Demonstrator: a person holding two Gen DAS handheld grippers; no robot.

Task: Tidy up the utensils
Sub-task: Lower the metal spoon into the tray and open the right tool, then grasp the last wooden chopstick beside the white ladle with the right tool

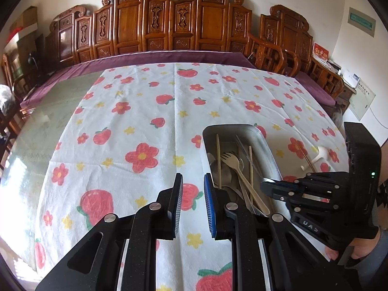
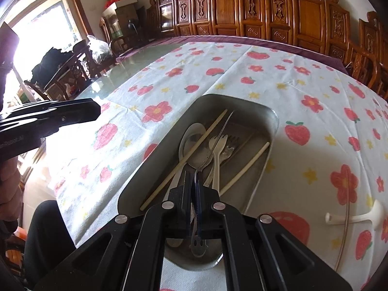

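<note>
Cloth (image 1: 145, 121) covers most of the table, with bare room all round from 9 through 12 o'clock in the left wrist view. Tray (image 2: 271, 111) lies on it with its long axis running 6 to 12 o'clock in the right wrist view, already filled with chopsticks (image 2: 194, 155), a white fork (image 2: 218, 143) and metal pieces lying roughly along that axis. Right claw (image 2: 195, 191) hangs over the tray's near end, jaws pressed together on the shank of a thin metal utensil (image 2: 198, 243). Its handle end shows behind the pads at 6 o'clock and its working end reaches toward 12, so it is lined up with the tray and looks ready to go straight down and be let go. Left claw (image 1: 192, 194) sits over bare cloth just beside the tray's 9 o'clock wall, jaws a narrow gap apart with nothing between them. White spoon (image 2: 351, 218) lies loose on the cloth outside the tray, at 4 o'clock from the right claw, lying crosswise to the tray. The right hand is the nearer one to it, and the tray's right wall stands between them.
</note>
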